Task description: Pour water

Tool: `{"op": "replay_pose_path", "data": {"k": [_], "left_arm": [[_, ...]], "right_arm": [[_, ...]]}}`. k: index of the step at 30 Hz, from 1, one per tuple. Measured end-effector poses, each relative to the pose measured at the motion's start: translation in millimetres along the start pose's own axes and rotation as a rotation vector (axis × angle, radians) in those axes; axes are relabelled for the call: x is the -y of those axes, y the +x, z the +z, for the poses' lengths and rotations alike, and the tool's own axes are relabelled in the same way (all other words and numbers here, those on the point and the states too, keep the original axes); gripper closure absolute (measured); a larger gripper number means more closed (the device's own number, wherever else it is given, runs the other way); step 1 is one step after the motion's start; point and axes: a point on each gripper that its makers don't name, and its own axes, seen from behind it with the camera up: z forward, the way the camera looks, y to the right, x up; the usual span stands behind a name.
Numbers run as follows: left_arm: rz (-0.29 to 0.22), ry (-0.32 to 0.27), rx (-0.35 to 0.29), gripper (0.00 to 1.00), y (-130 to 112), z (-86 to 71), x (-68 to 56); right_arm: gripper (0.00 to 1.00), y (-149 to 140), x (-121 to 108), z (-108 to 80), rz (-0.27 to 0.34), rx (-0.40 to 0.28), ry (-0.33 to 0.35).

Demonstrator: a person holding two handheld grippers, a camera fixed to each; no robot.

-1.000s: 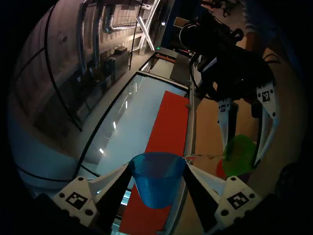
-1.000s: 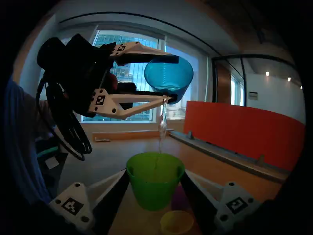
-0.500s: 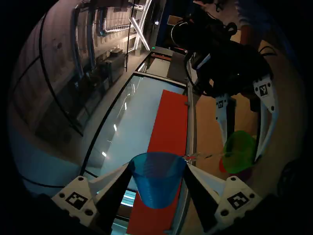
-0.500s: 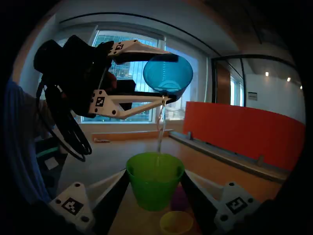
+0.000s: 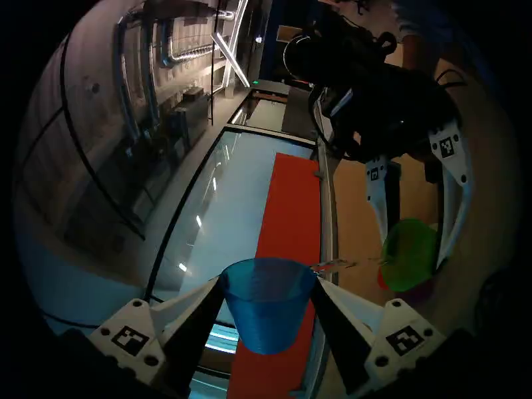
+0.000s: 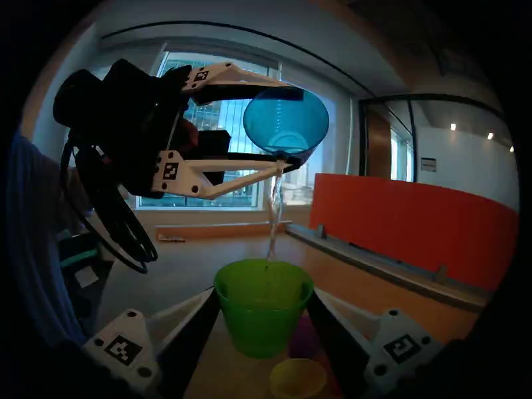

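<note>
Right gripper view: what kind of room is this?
Probably an office: big windows onto tall buildings, and an orange divider panel along a long wooden table.

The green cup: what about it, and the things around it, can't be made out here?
- Water level in the green cup: right gripper view, hidden by its own opaque wall.
- Water left in the blue cup: both views, tinted wall too dim.
- Purple thing: right gripper view, mostly behind the green cup.
- Yellow thing: right gripper view, cut off at the lower edge.
</note>
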Motion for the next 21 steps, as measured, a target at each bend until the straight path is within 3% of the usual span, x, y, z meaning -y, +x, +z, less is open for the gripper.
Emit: {"op": "replay_pose_path", "data": {"k": [21], "left_arm": [[0.097,0.002,-0.003,0.12,6.5,3.0,2.6]], "right_arm": [[0.10,2.5,-2.7,-0.3,-0.003,-0.008,-0.011]]}}
